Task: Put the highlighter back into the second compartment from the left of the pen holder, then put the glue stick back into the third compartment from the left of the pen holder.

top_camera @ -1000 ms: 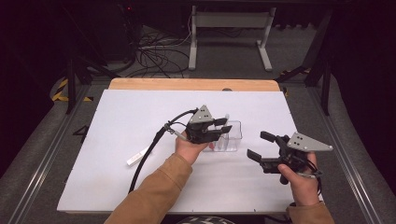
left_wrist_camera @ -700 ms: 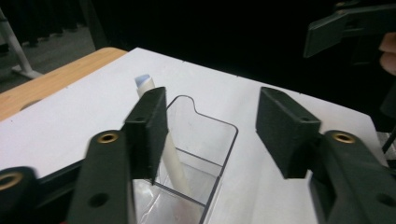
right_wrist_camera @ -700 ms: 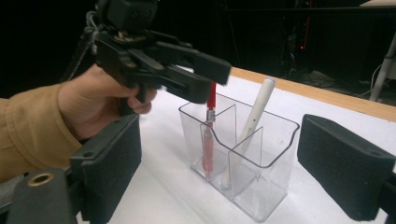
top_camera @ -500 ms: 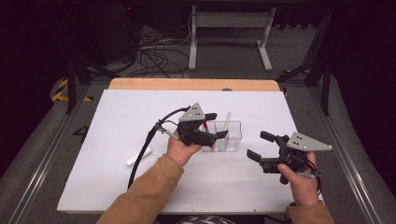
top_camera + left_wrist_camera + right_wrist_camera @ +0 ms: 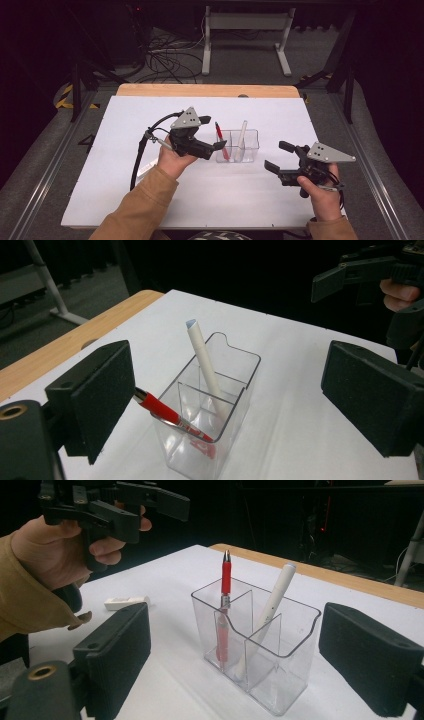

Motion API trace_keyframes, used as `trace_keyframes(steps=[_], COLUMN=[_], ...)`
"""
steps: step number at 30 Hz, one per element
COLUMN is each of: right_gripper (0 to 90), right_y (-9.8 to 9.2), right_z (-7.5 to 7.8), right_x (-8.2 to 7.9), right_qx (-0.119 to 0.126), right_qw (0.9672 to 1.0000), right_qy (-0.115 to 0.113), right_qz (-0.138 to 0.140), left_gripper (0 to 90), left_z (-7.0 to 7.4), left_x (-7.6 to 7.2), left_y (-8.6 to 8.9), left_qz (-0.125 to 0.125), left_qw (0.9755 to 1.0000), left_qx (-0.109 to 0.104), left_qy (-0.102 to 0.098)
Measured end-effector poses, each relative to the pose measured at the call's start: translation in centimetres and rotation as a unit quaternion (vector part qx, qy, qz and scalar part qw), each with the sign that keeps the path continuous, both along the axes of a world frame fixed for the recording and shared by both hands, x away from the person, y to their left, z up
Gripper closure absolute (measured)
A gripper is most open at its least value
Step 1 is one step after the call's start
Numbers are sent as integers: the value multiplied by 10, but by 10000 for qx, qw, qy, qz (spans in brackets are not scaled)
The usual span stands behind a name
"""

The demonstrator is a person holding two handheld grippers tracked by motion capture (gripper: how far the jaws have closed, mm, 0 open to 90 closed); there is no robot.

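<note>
Our left gripper has just been opening its jaws, which stand wide with nothing between them – the red pen leans free in the clear holder, just beyond the pads. Our right gripper is also wide open and empty, well to the holder's right. We count two pens in the holder – one red, one white – each in its own compartment. On the white table lies one small white piece, perhaps a cap.
</note>
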State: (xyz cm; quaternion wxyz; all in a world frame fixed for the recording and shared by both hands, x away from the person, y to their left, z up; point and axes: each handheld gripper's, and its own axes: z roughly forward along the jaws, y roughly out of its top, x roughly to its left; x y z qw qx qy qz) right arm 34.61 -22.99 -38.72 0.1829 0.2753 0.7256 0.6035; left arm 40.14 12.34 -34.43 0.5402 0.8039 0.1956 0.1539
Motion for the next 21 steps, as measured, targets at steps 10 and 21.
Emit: trace_keyframes(steps=[10, 21], right_gripper=[138, 139], right_y=[0, -2], right_z=[0, 0], right_x=[0, 0], right_qx=[-2, -29], right_qw=[10000, 10000], right_qy=[-8, -15], right_qz=[-1, -25], left_gripper=[62, 53], left_z=[4, 7], left_x=[-7, -17], left_y=[16, 53], left_qz=[76, 345], left_qw=[9999, 9988], left_qx=[146, 352], left_qy=[-1, 63])
